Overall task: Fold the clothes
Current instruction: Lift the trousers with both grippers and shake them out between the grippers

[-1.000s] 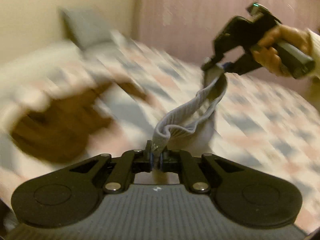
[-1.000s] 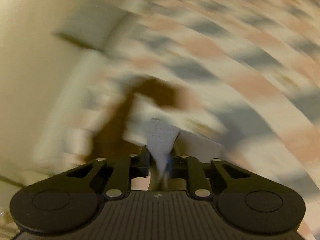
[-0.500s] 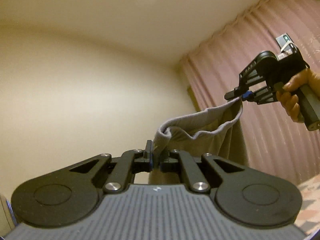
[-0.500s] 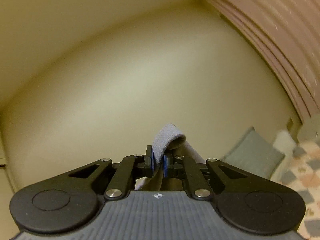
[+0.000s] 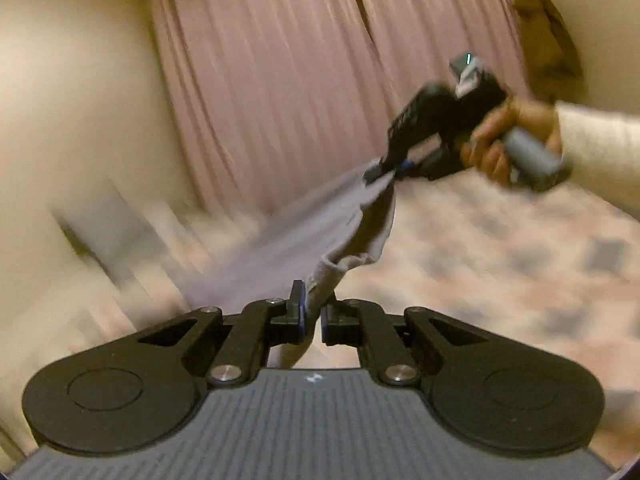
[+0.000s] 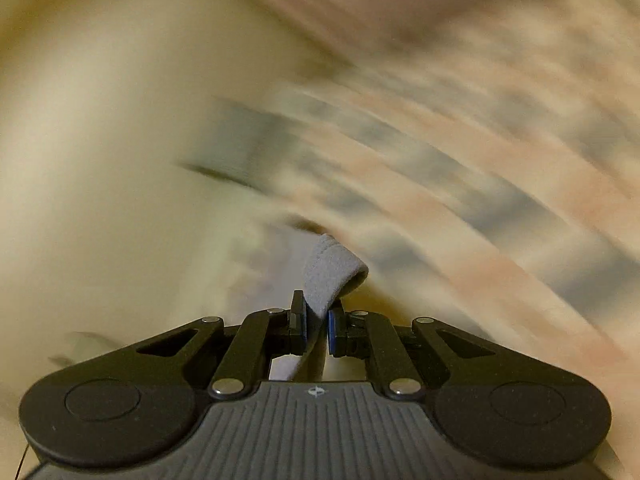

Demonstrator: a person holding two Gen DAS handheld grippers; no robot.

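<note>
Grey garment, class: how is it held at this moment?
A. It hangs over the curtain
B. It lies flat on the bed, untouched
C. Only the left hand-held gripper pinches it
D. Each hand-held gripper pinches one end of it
D: the grey garment spans from the left hand-held gripper to the right hand-held gripper, and the right wrist view shows cloth between its fingers too.

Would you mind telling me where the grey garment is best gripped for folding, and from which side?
Along its thick banded edge, at two points set apart, each gripper coming in from the open edge side. That hem is doubled and firm, so it should not slip. The left gripper and the right gripper already pinch the grey garment there, and the cloth spans between them above the patterned bed.
</note>
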